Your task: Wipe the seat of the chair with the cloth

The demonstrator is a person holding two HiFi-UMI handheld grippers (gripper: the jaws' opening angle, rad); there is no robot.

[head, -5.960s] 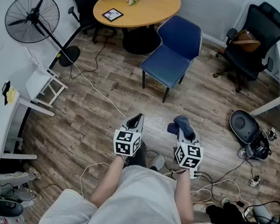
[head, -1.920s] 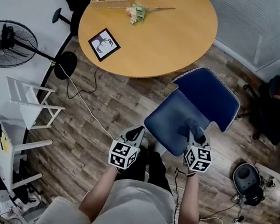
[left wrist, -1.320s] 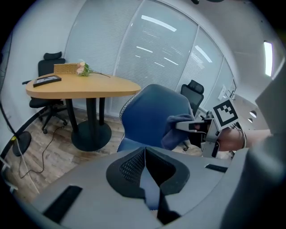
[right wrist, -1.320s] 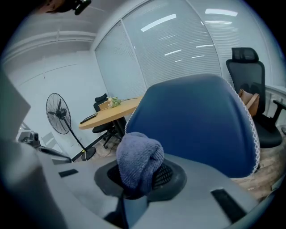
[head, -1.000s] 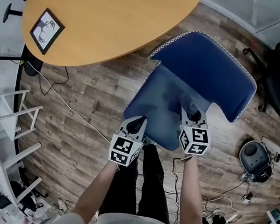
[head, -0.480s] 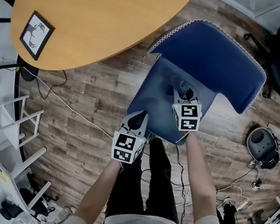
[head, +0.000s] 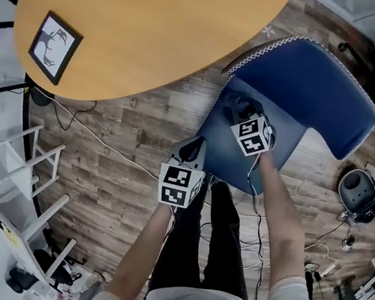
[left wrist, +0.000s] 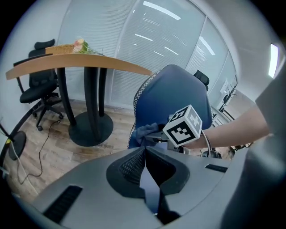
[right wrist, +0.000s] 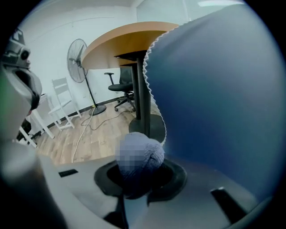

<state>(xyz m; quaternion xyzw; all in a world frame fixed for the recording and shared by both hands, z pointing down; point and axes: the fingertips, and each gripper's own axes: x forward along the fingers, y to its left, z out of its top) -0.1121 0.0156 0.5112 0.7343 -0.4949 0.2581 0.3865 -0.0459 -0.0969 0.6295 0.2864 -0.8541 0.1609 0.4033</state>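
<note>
Pressing on the blue chair seat [head: 283, 145], the right gripper [head: 240, 109] has its jaws clamped on a bunched grey-blue cloth [head: 235, 104], which rests on the seat's corner nearest the round wooden table [head: 157, 28] and close to the backrest [head: 319, 78]. The right gripper view shows the cloth [right wrist: 139, 157] bulging from between the jaws. The left gripper [head: 195, 148], jaws together on nothing, hangs just beside the seat's front edge, apart from the cloth [left wrist: 145, 132].

Bunched cloth [right wrist: 152, 154] covers the fingertips of the right gripper [right wrist: 135, 179] (part of the bundle is blurred); beyond the fingers, the chair [right wrist: 223, 98] runs past the edge.
</note>
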